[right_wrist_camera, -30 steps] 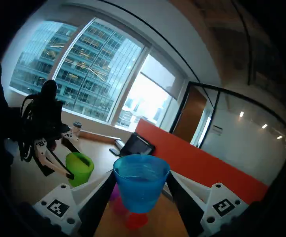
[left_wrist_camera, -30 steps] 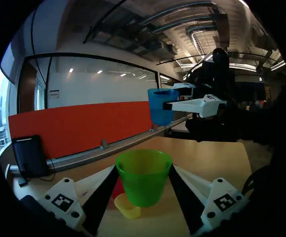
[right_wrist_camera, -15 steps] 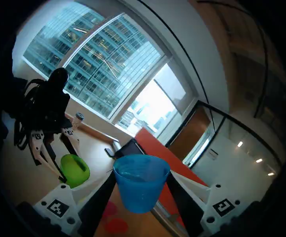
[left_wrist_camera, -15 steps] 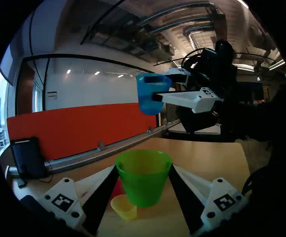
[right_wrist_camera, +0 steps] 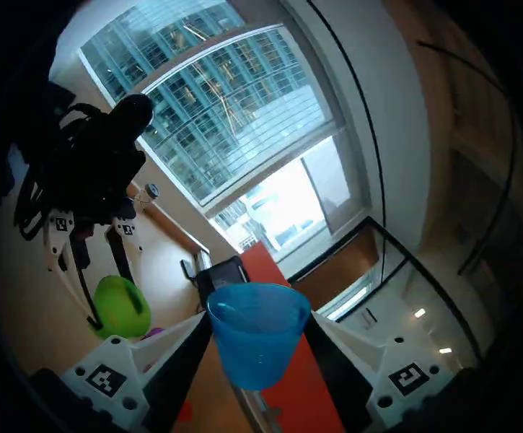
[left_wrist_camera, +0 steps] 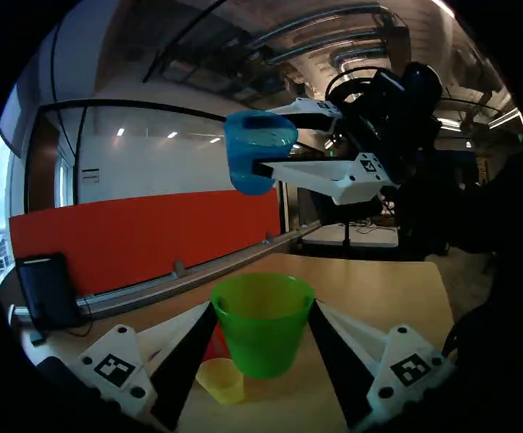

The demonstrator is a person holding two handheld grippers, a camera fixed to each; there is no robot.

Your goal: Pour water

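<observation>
My left gripper (left_wrist_camera: pixel 261 335) is shut on a green cup (left_wrist_camera: pixel 263 322), held upright above a wooden table (left_wrist_camera: pixel 376 285). Above and beyond it the right gripper (left_wrist_camera: pixel 261 153) holds a blue cup (left_wrist_camera: pixel 255 159), tipped toward the green one. In the right gripper view my right gripper (right_wrist_camera: pixel 258 339) is shut on that blue cup (right_wrist_camera: pixel 258 339), with water visible inside. The left gripper (right_wrist_camera: pixel 106 289) and the green cup (right_wrist_camera: pixel 120 307) show at the lower left there.
A small yellow cup (left_wrist_camera: pixel 221 380) and a red cup (left_wrist_camera: pixel 216 344) stand on the table under the green cup. An orange partition (left_wrist_camera: pixel 138 234) runs along the table's far edge, with a black device (left_wrist_camera: pixel 45 289) at its left end. Large windows (right_wrist_camera: pixel 225 123) lie behind.
The right gripper has lifted the blue cup higher and nearer, moving it over the green cup and tilting it. The left gripper and green cup have held still.
</observation>
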